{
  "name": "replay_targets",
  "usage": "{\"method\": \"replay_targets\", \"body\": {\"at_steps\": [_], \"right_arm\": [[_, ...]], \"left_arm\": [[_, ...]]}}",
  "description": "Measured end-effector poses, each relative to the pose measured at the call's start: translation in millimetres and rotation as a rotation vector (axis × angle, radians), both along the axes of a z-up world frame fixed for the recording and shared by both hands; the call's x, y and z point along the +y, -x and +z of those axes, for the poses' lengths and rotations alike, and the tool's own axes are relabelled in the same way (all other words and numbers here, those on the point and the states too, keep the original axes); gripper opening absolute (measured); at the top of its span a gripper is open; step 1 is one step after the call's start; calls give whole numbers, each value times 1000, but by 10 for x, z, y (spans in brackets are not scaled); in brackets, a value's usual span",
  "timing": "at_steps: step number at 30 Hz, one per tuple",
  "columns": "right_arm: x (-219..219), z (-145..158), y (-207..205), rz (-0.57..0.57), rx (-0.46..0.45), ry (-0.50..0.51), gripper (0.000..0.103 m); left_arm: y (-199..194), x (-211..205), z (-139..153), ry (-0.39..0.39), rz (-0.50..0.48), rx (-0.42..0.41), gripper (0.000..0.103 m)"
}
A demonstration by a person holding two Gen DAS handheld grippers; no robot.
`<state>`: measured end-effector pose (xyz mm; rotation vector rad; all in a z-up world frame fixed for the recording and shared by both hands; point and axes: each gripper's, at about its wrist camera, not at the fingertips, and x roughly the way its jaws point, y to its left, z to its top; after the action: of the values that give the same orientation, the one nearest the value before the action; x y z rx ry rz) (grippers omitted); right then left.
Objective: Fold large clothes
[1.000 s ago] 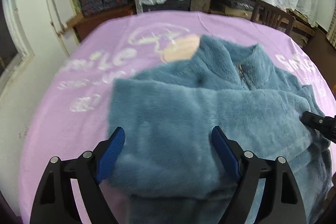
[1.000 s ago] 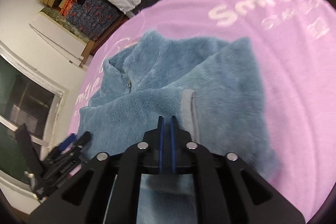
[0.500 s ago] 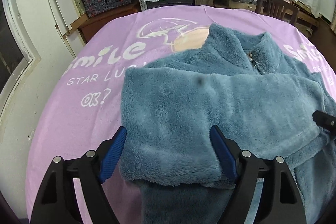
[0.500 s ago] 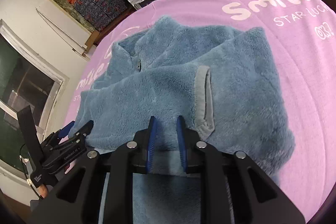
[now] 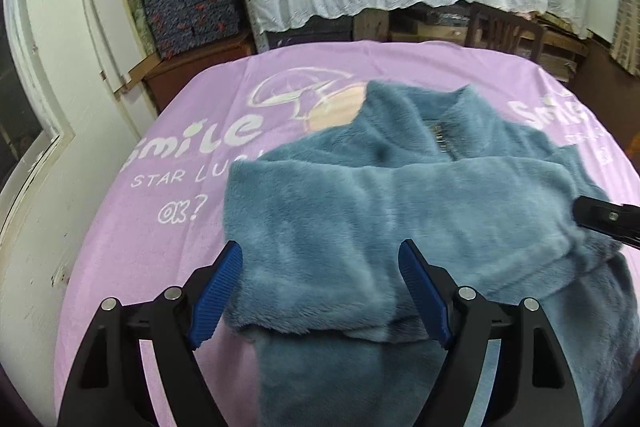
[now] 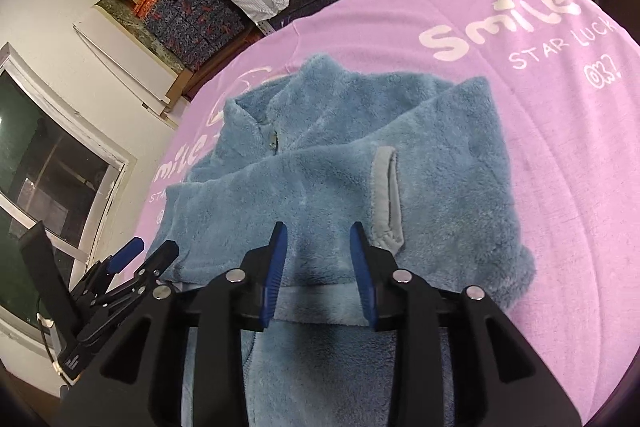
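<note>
You had the blue fleece jacket [image 5: 384, 211] lying on the lilac cloth [image 5: 160, 195] of the worktop, collar [image 5: 424, 107] at the far side and hem toward you, so its long axis ran away from you, zip [image 5: 442, 141] roughly on the centre line. A band of fleece, most likely the sleeves or folded sides, lay crosswise over the chest from edge to edge, with the grey-trimmed pocket [image 6: 386, 199] showing on the right part.

Your left gripper [image 5: 320, 291] hovered above the near left edge of that band with its jaws spread wide and nothing between them. Your right gripper [image 6: 318, 271] sat over the near edge beside the pocket, jaws partly apart, also gripping nothing; whether its fingertips [image 6: 276, 267] brushed the pile I could not tell.

The step in hand looked like the release after laying the cross fold, with the bottom-up fold to come. To do that well, you needed both grippers to take the hem at matching points either side of the zip, bite through every layer of the thick pile, and lift together. Carrying the hem straight along the long axis toward the collar would have kept the crosswise band from dragging askew. The fleece was bulky and springy, so a shallow pinch risked slipping off.
</note>
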<state>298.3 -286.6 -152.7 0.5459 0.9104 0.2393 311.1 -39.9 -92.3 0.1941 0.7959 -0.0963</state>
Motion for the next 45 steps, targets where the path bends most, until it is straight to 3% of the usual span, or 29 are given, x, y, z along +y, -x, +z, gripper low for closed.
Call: {"method": "replay_targets", "body": {"at_steps": [4, 9, 12, 15, 23, 27, 31, 38, 45], "right_arm": [[-34, -83, -59, 12, 20, -22, 33], [-76, 11, -13, 0, 1, -37, 34], [-106, 170, 158, -11, -54, -22, 42], [-225, 215, 499, -37, -79, -25, 53], [-705, 128, 1369, -97, -78, -60, 55], [-880, 86, 1522, -114, -58, -67, 56], [-942, 17, 1489, -105, -40, -85, 56], [-954, -135, 1052, -55, 10, -140, 56], [-896, -293, 665, 15, 52, -197, 56]], "left_arm": [[-128, -38, -219, -39, 2, 80, 83], [-193, 48, -225, 26, 4, 107, 84], [-135, 106, -126, 58, 10, 93, 83], [82, 222, 3, 108, 19, 72, 83], [790, 583, -73, 121, 21, 104, 83], [930, 714, -80, 190, -10, 137, 83], [828, 714, -96, 244, -42, 172, 83], [431, 701, -203, 301, -39, 247, 78], [195, 756, -293, 304, -29, 258, 76]]}}
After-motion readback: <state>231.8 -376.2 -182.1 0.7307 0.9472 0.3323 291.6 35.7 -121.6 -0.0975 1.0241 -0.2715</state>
